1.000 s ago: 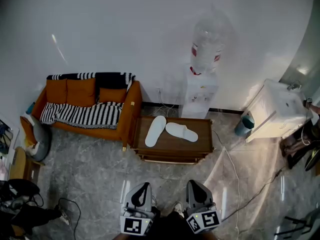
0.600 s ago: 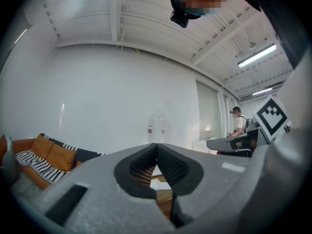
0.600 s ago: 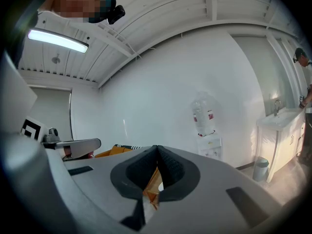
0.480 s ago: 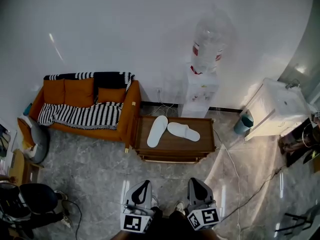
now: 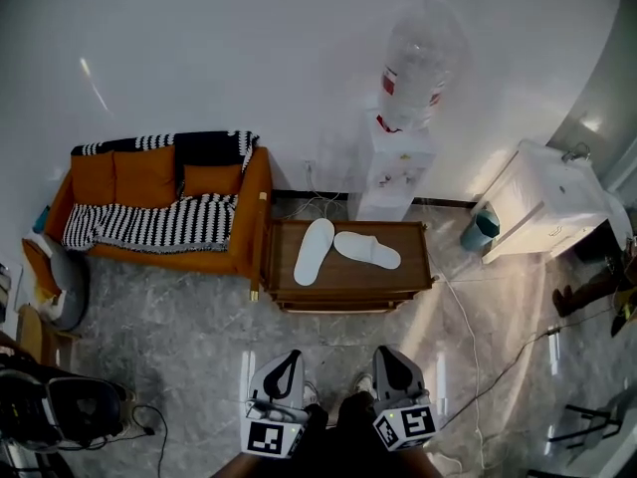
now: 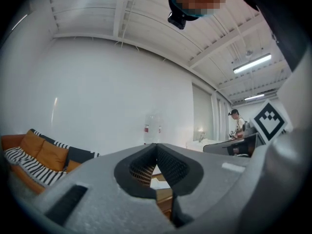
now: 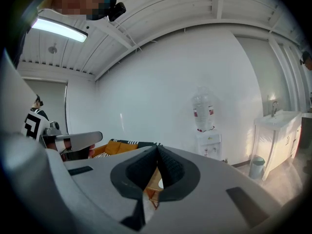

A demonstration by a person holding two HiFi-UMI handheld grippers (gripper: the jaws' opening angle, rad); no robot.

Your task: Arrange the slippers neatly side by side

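Two white slippers lie on a low wooden table (image 5: 398, 285) in the head view. The left slipper (image 5: 314, 251) points away, nearly upright in the picture; the right slipper (image 5: 367, 249) lies crosswise, its heel close to the other's toe end. My left gripper (image 5: 290, 359) and right gripper (image 5: 383, 356) hang side by side near the bottom edge, well short of the table, both shut and empty. In the left gripper view the jaws (image 6: 156, 147) meet with nothing between them; the right gripper's jaws (image 7: 157, 149) likewise.
An orange sofa (image 5: 164, 217) with a striped blanket stands left of the table. A water dispenser (image 5: 402, 157) stands behind it against the white wall. A white sink cabinet (image 5: 542, 212) and a teal bin (image 5: 480, 230) are at the right. Cables run over the marble floor.
The table, sofa and dispenser have shifted up and left in the head view as I came closer. Both grippers stayed shut and side by side.
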